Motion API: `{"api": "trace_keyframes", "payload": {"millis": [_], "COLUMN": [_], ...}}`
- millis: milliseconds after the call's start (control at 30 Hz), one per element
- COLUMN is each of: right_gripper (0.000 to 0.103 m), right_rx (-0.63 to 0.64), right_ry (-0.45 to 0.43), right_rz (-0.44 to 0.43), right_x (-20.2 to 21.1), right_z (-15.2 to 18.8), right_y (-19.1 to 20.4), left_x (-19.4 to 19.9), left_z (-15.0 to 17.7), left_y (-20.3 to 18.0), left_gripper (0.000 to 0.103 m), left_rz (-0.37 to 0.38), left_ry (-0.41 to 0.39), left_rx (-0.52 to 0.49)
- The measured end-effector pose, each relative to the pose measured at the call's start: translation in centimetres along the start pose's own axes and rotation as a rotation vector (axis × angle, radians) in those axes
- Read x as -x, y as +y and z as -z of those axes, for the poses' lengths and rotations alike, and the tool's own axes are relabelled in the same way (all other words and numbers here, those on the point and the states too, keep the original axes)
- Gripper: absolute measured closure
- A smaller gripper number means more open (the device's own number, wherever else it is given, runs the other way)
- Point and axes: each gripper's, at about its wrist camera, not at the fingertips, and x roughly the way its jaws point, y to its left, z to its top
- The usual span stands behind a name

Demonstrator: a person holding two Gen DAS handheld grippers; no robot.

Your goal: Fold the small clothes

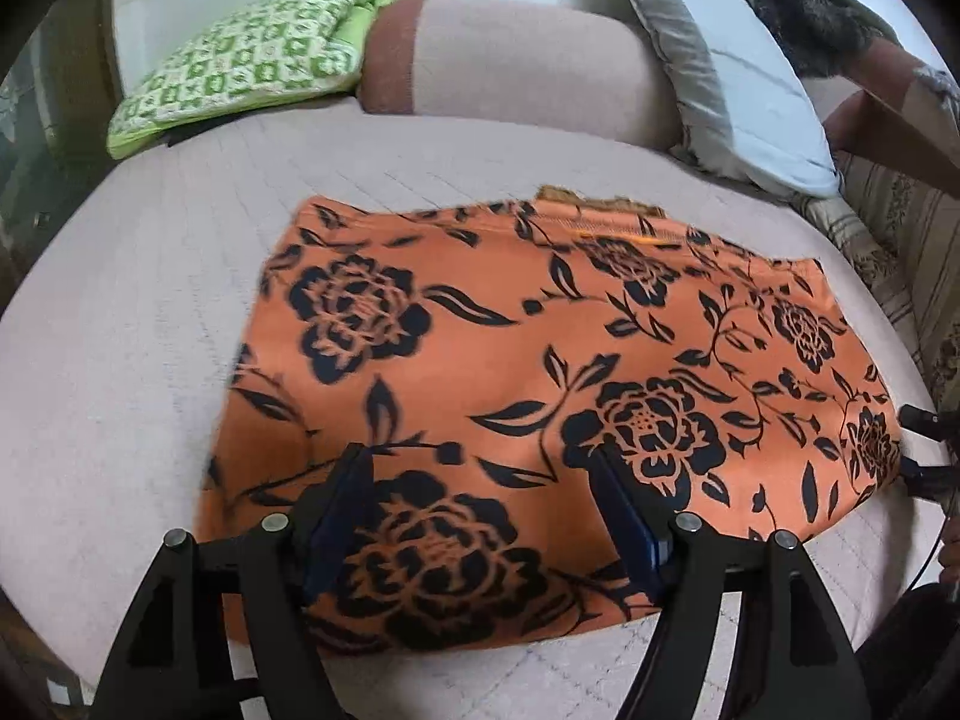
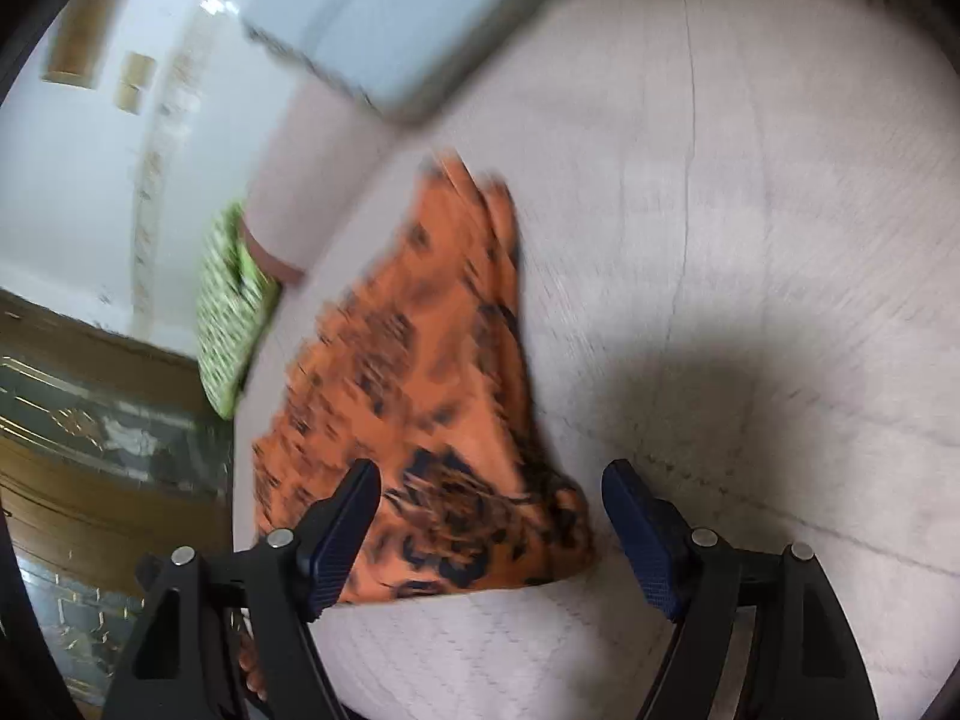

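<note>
Orange floral garment (image 1: 540, 372) shows no writing.

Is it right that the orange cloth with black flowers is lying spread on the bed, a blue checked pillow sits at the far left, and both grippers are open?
Not quite: the checked pillow at the far left is green and white, not blue, as the left wrist view shows. The rest holds: the orange cloth lies spread on the bed, and the left gripper and right gripper are open.
</note>
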Motion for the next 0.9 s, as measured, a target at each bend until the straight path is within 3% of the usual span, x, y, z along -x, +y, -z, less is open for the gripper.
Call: {"api": "trace_keyframes", "payload": {"millis": [33, 67, 100, 167, 233, 367, 433, 467, 533, 567, 600, 667, 733, 767, 833, 900], "right_gripper": [0.025, 0.044, 0.072, 0.073, 0.073, 0.072, 0.08, 0.086, 0.087, 0.087, 0.082, 0.078, 0.032, 0.014, 0.014, 0.014], "right_rx": [0.03, 0.039, 0.044, 0.066, 0.044, -0.056, 0.006, 0.037, 0.071, 0.084, 0.064, -0.017, -0.023, 0.006, 0.062, 0.064], "right_ry": [0.008, 0.029, 0.06, 0.083, 0.086, 0.075, 0.072, 0.03, -0.011, 0.017, 0.083, 0.075, 0.03, -0.049, -0.101, -0.082], "right_rz": [-0.007, -0.028, -0.017, 0.046, 0.046, -0.019, 0.027, 0.043, 0.076, 0.161, 0.212, 0.11, 0.082, 0.107, 0.099, 0.06], "right_x": [-0.2, -0.3, -0.4, -0.5, -0.6, -1.3, -0.8, 0.5, 1.4, 0.6, -0.7, -0.2, 1.4, 2.7, 3.4, 2.3], "right_z": [-0.2, -0.3, -0.4, -0.5, -0.5, -0.2, -0.2, -0.1, 0.1, 0.2, 0.4, 0.2, -0.5, -1.1, -2.7, -4.7], "right_y": [0.6, 0.9, 1.2, 1.3, 0.6, -1.6, -0.5, 0.9, 2.2, 1.6, 0.4, -1.0, 0.1, 1.1, 2.5, 2.8], "left_x": [-0.6, -1.3, -1.7, -1.5, -1.5, -1.6, -1.5, -1.5, -1.4, -1.5, -1.6, -1.7, -1.6, -1.7, -1.7, -1.8], "left_z": [0.2, 0.4, 0.7, 0.9, 0.9, 1.1, 1.0, 0.9, 0.9, 1.0, 1.0, 1.0, 1.0, 0.9, 0.9, 0.9], "left_y": [-0.1, -0.1, -0.1, -0.1, -0.1, -0.2, -0.1, -0.1, 0.1, 0.0, -0.1, -0.3, -0.1, -0.1, -0.3, -0.4], "left_gripper": [0.027, 0.027, 0.025, 0.021, 0.019, 0.017, 0.017, 0.017, 0.017, 0.017, 0.017, 0.017, 0.017, 0.016, 0.015, 0.015], "left_rz": [-0.009, -0.026, -0.034, -0.039, -0.033, -0.029, -0.026, -0.022, -0.018, -0.023, -0.029, -0.04, -0.034, -0.034, -0.047, -0.058], "left_ry": [0.015, 0.034, 0.031, -0.006, -0.014, -0.036, -0.036, -0.036, -0.037, -0.039, -0.04, -0.039, -0.04, -0.04, -0.043, -0.049], "left_rx": [-0.01, -0.021, -0.032, -0.045, -0.044, -0.053, -0.05, -0.046, -0.04, -0.046, -0.052, -0.062, -0.057, -0.056, -0.058, -0.066]}}
